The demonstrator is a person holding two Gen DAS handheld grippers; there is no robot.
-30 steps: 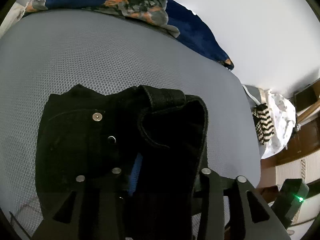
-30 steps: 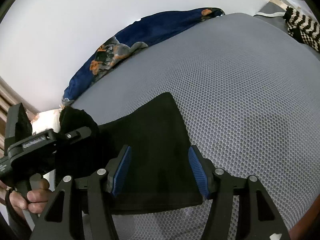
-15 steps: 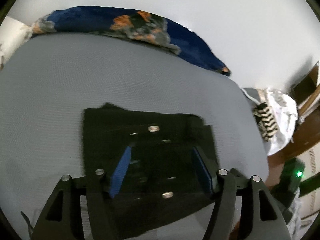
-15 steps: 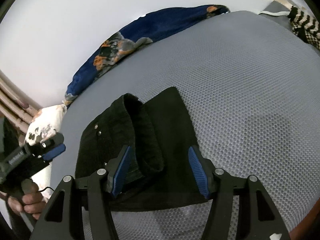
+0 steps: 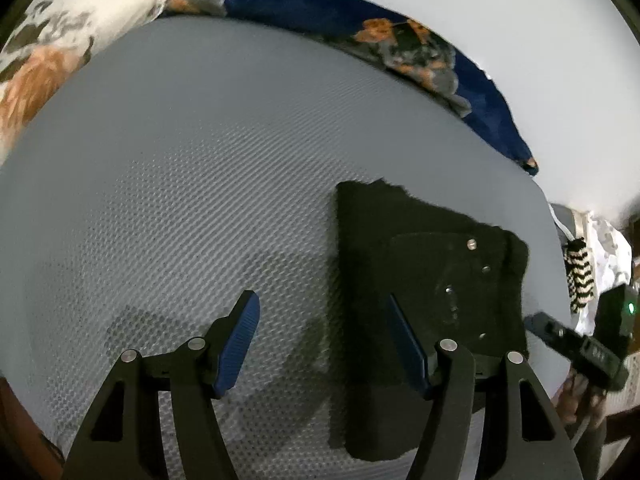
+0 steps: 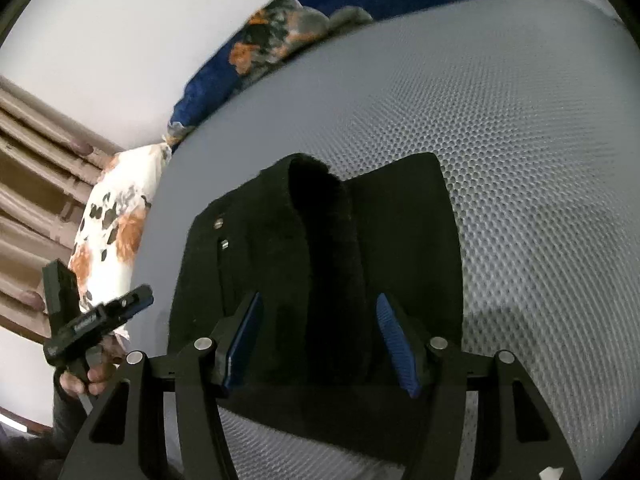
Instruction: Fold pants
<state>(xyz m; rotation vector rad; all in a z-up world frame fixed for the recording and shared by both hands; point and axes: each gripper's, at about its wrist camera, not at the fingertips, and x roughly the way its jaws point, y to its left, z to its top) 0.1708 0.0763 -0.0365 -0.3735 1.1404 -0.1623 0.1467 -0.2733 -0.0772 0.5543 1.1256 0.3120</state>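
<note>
Both jaws stand wide with nothing between them: the left hand-held gripper (image 5: pixel 324 340) hangs over bare grey mattress (image 5: pixel 180 200), and the right hand-held gripper (image 6: pixel 320 340) hangs over the pants (image 6: pixel 320 248). The black pants lie folded into a compact block on the mattress, at 3 o'clock in the left view, 2 metal buttons (image 6: pixel 218 223) showing. Farther off, a blue flowered blanket (image 5: pixel 400 40) lines the far edge from 12 to 2 o'clock, with a patterned pillow (image 5: pixel 52 40) at 10 o'clock.

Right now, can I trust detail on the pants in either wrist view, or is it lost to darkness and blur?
Left wrist: pants nearly pure black, only rivets show; gripper shadows on the mattress; edges bowed by fisheye. Right wrist: waistband ridge readable, folds otherwise murky; left gripper slightly motion-blurred.
</note>
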